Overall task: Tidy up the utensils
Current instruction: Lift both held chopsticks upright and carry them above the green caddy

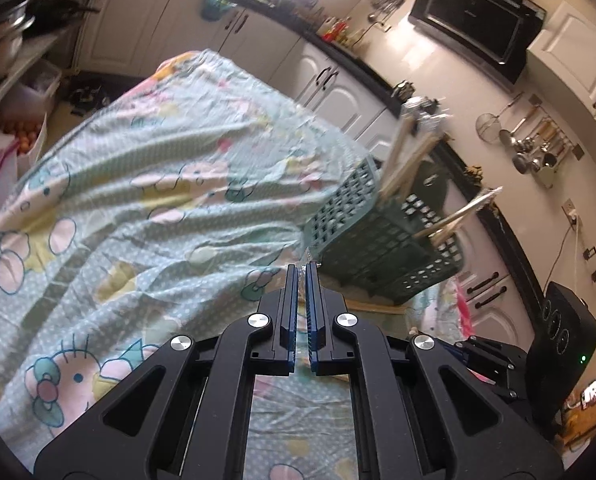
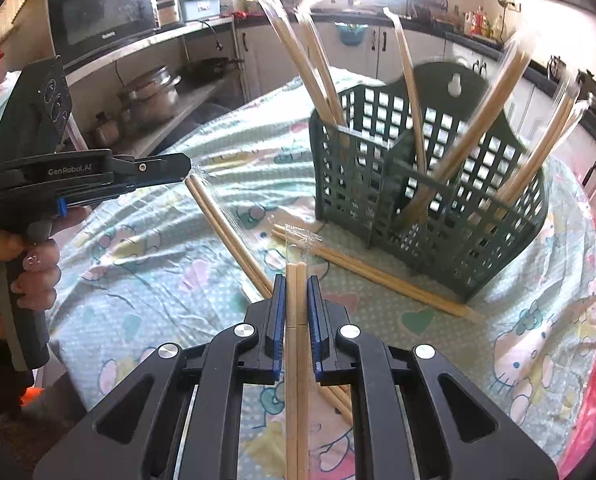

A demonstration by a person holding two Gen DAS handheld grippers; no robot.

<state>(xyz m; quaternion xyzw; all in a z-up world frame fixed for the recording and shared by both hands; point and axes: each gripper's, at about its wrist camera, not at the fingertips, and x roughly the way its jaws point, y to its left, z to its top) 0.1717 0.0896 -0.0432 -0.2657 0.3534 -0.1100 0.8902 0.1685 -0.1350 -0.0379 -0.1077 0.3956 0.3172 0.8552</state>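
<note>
Wooden wrapped chopsticks (image 2: 297, 320) sit clamped in our right tool (image 2: 297, 292), while our left tool (image 2: 184, 168), pointing sideways, pinches another pair's wrapper (image 2: 234, 236).

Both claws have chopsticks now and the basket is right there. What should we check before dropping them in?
1. Right claw pinching its wrapped chopsticks: ok.
2. Left claw holding the wrapper end of its chopsticks: ok, but only by the very tip.
3. Green basket standing upright on the cloth: ok.
4. Room in the basket for more: ok, gaps show.
5. All chopsticks picked up: not ok, one pair on the cloth lies by the basket.
</note>
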